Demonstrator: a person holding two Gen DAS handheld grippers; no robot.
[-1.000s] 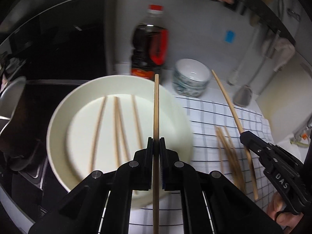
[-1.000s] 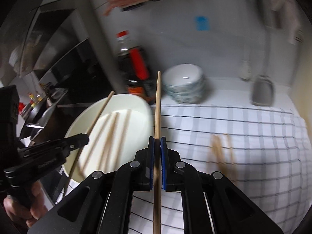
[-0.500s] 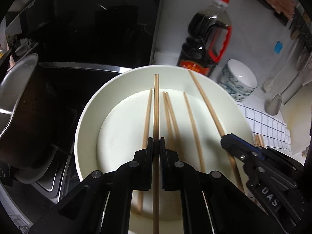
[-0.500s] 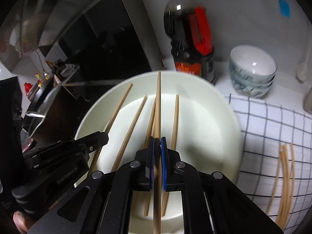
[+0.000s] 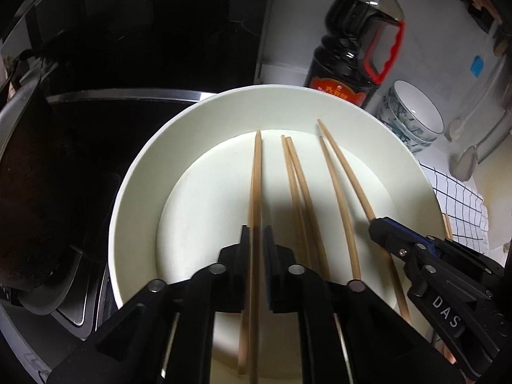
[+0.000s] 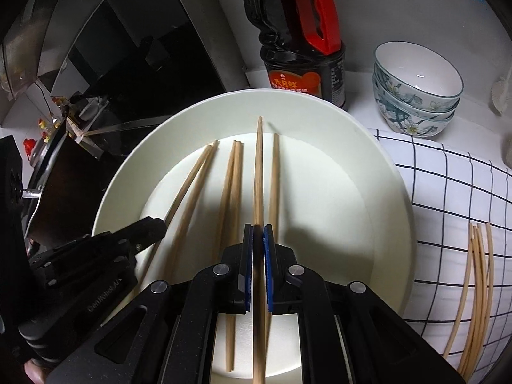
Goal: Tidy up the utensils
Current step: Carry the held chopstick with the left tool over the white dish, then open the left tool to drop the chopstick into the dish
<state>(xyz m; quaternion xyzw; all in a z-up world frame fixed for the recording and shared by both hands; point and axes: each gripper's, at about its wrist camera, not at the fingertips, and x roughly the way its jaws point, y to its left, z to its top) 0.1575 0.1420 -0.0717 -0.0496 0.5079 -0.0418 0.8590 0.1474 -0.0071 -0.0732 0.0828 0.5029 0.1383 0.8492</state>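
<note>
A white round plate [image 5: 144, 160] holds several wooden chopsticks lying side by side. My left gripper [image 5: 256, 228] hangs low over the plate with a chopstick [image 5: 257, 176] between its jaws. The jaws are opening and a thin gap shows beside the stick. My right gripper [image 6: 258, 233] is shut on another chopstick [image 6: 259, 166], which points across the plate [image 6: 384, 176] toward its far rim. Each gripper appears in the other's view: the right gripper [image 5: 372, 224] at the plate's right side, the left gripper [image 6: 160, 224] at its left. Several more chopsticks [image 6: 476, 288] lie on the checked cloth.
A dark sauce bottle [image 6: 297, 32] with a red handle stands just behind the plate. Stacked patterned bowls [image 6: 416, 89] sit to its right. A black stove with a dark pan [image 5: 32, 192] borders the plate on the left. Spoons [image 5: 464, 166] rest at the far right.
Both grippers have swung left from the checked cloth to above the plate and come down close to it. The left jaws have parted a little around their chopstick.
</note>
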